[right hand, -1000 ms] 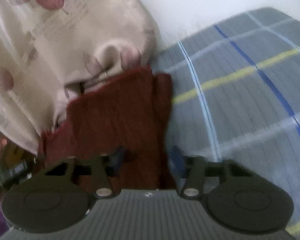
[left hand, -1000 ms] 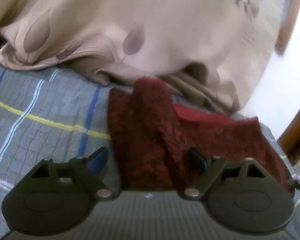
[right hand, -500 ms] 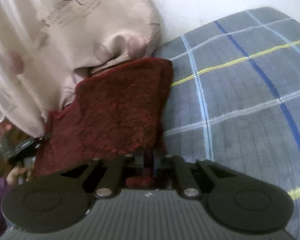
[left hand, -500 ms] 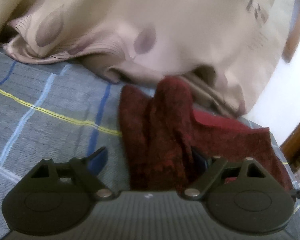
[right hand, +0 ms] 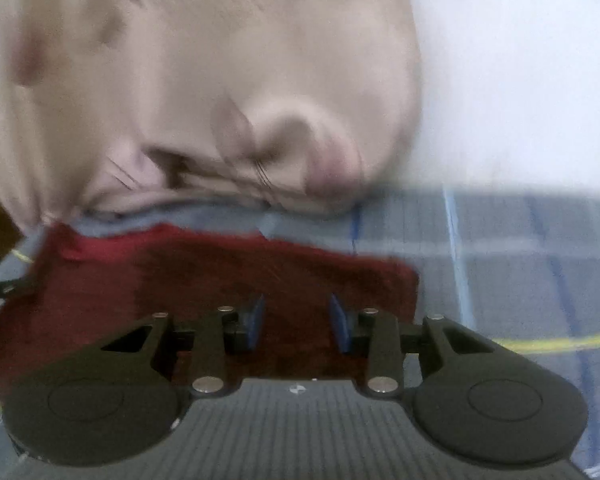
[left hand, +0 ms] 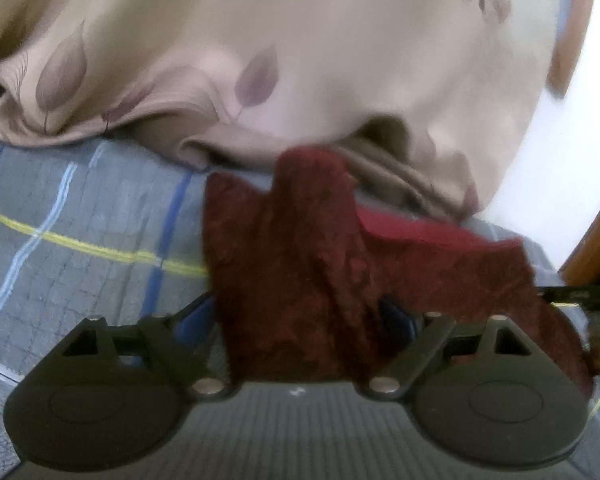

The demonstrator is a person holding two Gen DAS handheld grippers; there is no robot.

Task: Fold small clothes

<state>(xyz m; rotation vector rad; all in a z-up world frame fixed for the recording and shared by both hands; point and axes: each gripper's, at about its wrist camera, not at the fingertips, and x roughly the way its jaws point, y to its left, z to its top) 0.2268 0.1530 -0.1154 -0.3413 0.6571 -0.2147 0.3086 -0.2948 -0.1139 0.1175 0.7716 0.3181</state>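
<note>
A dark red cloth (left hand: pixel 332 280) is lying on a bed (left hand: pixel 80 240) covered in a grey checked sheet with blue, pale blue and yellow lines. Just behind the cloth, a beige curtain (left hand: pixel 260 60) printed with leaves is bunching down onto the bed, its lowest folds touching the cloth's far edge. Beyond the cloth on the right, a white wall (left hand: pixel 560 160) and a strip of brown wood trim (left hand: pixel 596 240) are showing.

The cloth is sitting partly folded: a raised ridge is running along its middle, and a smoother, brighter red layer (left hand: pixel 412 232) is peeking out on its far side.

The left claw (left hand: pixel 296 320) is standing wide open, straddling the near end of the cloth's ridge; its right pad is lying against the fabric, but nothing is being squeezed (the left pad sits at the cloth's edge).

The right claw (right hand: pixel 296 322) is hovering over the cloth (right hand: pixel 220 280), which is spreading flat below it. Its jaws are opening, about a third of the way apart, with only the cloth's surface showing through the gap and nothing gripped. This view is blurred.
</note>
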